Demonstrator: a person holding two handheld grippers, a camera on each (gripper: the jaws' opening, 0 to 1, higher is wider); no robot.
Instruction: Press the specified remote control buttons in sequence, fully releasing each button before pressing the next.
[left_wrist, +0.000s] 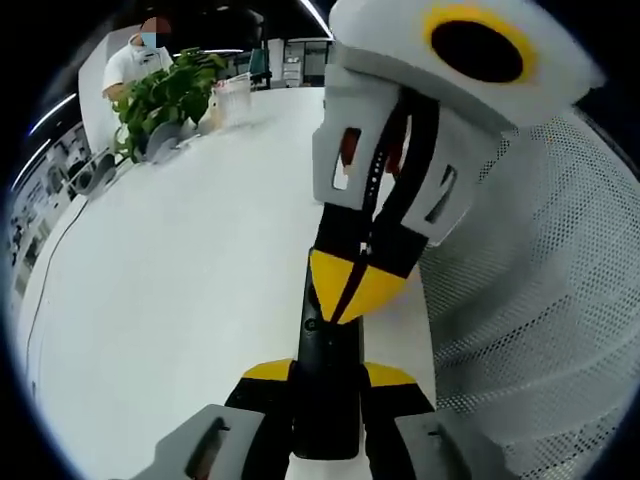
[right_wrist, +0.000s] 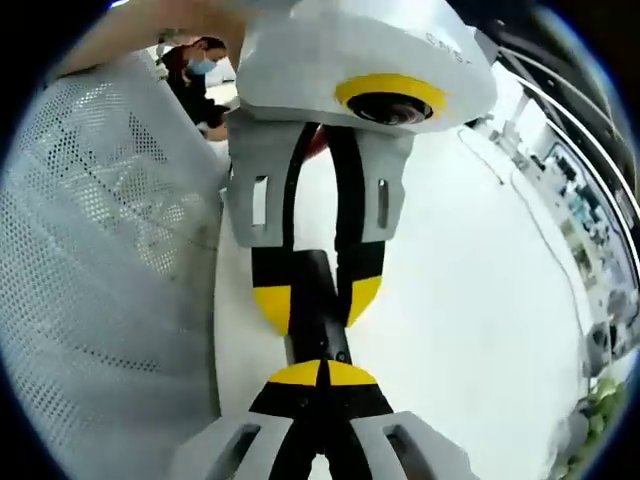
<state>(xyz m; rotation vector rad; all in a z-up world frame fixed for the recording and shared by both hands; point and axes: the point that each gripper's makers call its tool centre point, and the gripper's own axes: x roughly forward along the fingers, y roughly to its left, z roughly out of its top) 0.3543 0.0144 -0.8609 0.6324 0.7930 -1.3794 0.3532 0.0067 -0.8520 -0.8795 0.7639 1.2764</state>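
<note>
White table (left_wrist: 180, 300), big. Plant (left_wrist: 165, 95) at its far edge, person (left_wrist: 135, 60) behind. Shelves (left_wrist: 290, 60) at back. Ceiling strip light (left_wrist: 318, 15). White mesh chair back (left_wrist: 540, 300) alongside.

Remote (left_wrist: 328, 385): black, glossy.
L gripper (left_wrist: 328, 378): yellow tips, black fingers, grey body.
R gripper (left_wrist: 345, 290): yellow tips, black fingers, grey-white housing w/ yellow ring round black lens.
Table (left_wrist: 180, 290): plain white.
Sleeve (left_wrist: 540, 300): white mesh, fine dot pattern.
Plant (left_wrist: 165, 95): green leaves.
Person (right_wrist: 195, 80): dark top, blue mask.
</note>
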